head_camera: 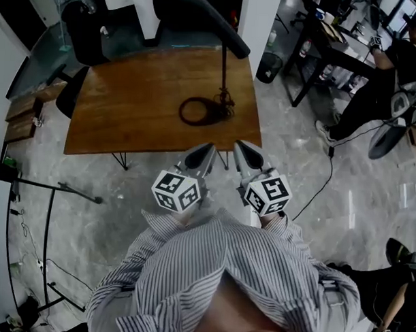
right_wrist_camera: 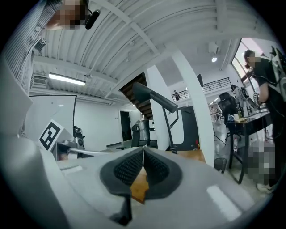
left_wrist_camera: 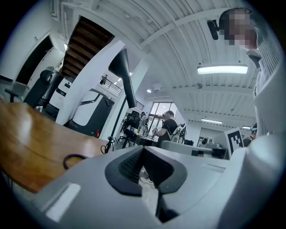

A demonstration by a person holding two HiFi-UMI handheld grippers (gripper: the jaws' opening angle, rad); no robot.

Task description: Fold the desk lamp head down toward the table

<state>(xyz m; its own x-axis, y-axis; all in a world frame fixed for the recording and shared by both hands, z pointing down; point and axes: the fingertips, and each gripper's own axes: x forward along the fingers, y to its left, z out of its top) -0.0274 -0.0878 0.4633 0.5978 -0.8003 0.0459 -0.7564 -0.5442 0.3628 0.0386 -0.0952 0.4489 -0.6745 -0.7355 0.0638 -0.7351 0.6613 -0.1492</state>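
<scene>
The desk lamp stands at the right side of the wooden table (head_camera: 128,118). Its long black head (head_camera: 206,19) is raised on a thin pole (head_camera: 223,74), and a coil of black cable (head_camera: 200,110) lies by its foot. My left gripper (head_camera: 208,151) and right gripper (head_camera: 240,149) hang side by side over the table's near edge, short of the lamp, both shut and empty. In the left gripper view the lamp head (left_wrist_camera: 123,76) rises ahead and left of the shut left gripper (left_wrist_camera: 143,154). In the right gripper view the lamp head (right_wrist_camera: 154,96) sits above the shut right gripper (right_wrist_camera: 143,156).
A black office chair (head_camera: 83,28) and a white machine (head_camera: 142,10) stand behind the table. A dark bin (head_camera: 269,65) sits past its right end. To the right a person (head_camera: 381,79) sits at another desk, near a fan (head_camera: 393,134). A tripod stand (head_camera: 49,224) is on the floor left.
</scene>
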